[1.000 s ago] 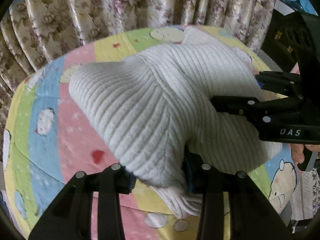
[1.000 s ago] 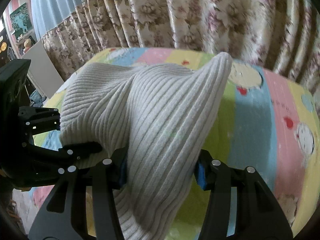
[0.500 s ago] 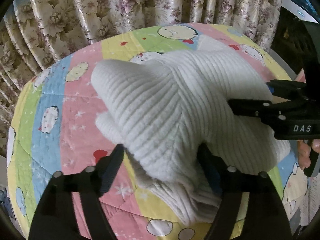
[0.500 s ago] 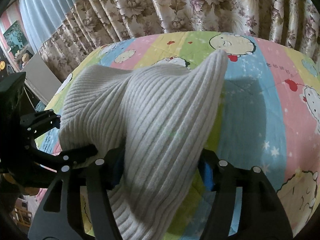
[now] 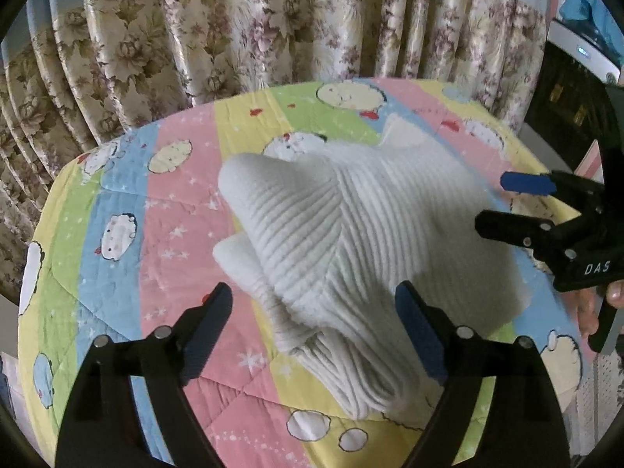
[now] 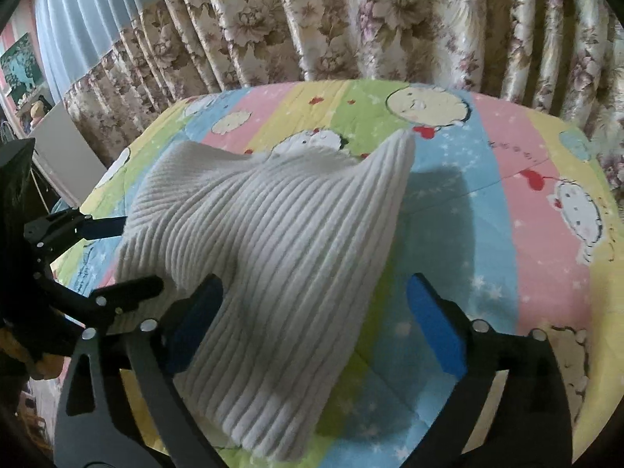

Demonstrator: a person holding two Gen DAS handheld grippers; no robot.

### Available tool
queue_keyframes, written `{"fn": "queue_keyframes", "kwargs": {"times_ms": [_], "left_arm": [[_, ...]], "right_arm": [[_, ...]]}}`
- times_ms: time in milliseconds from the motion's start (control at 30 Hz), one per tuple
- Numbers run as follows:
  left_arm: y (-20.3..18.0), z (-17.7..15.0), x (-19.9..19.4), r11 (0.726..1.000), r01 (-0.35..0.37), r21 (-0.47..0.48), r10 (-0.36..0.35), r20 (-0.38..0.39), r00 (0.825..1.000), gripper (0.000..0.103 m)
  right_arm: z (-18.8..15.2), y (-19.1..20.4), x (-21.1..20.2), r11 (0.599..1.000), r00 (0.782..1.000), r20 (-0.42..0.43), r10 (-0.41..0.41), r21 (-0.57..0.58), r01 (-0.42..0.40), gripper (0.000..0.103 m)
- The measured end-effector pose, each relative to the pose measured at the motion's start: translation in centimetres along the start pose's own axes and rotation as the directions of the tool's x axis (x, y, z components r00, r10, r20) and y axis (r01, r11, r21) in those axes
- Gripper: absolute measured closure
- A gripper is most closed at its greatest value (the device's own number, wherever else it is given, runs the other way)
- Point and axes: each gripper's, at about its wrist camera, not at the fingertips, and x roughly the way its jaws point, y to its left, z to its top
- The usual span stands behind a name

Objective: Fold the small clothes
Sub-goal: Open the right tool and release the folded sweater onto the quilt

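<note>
Left wrist view first: at the far left hang the flowered curtains (image 5: pixel 249 23), and below them spreads my striped cartoon quilt (image 5: pixel 117 202), pink, yellow, green and blue. My left gripper (image 5: pixel 314 318) sits near the bottom, its jaws opening wide; the white ribbed knit garment (image 5: pixel 351 234) lies bunched on the quilt with its near end between the fingers, and neither blue pad presses it. On the right of this view my right gripper (image 5: pixel 507 202) reaches in with jaws apart, and my hand (image 5: pixel 596 308) grips its handle at the edge.

Right wrist view: at the far left my left gripper (image 6: pixel 132 253) pokes in at the garment's (image 6: pixel 273 265) left edge, one finger over the knit and one below. The garment rises in a soft ridge, its far corner pointing up toward the curtains (image 6: pixel 351 19). My right gripper (image 6: pixel 316 304) is opening too; the near left pad looks to brush the cloth, though blur keeps me unsure. The right pad stands clear over the quilt (image 6: pixel 526 234).
</note>
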Motion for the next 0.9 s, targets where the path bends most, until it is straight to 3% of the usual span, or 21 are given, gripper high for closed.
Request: {"fn": "queue_keyframes", "kwargs": {"times_ms": [167, 300, 533, 667, 900], "left_arm": [[0.9, -0.6, -1.7, 0.999, -0.011, -0.041, 0.012, 0.03, 0.999, 0.012], [1.5, -1.6, -0.2, 0.994, -0.1, -0.034, 0.099, -0.018, 0.995, 0.012], [0.6, -3.7, 1.6, 0.974, -0.222, 0.05, 0.223, -0.007, 0.975, 0.011], [1.4, -5.1, 1.4, 0.981, -0.196, 0.005, 0.196, -0.012, 0.981, 0.011], [1.1, -5.6, -0.9, 0.977, -0.213, -0.023, 0.213, 0.011, 0.977, 0.011]], "right_arm": [[-0.8, 0.6, -2.1, 0.997, 0.996, 0.041, -0.078, -0.009, 0.079, 0.003], [-2.1, 1.6, -2.2, 0.985, 0.986, 0.031, -0.166, -0.05, 0.167, 0.003], [-4.4, 1.7, 0.0, 0.93, 0.94, 0.003, -0.342, -0.145, 0.339, 0.003], [-5.3, 0.7, -0.2, 0.93, 0.937, 0.011, -0.348, -0.124, 0.347, 0.003], [-6.3, -0.4, -1.1, 0.962, 0.962, 0.001, -0.271, -0.039, 0.271, 0.003]]}}
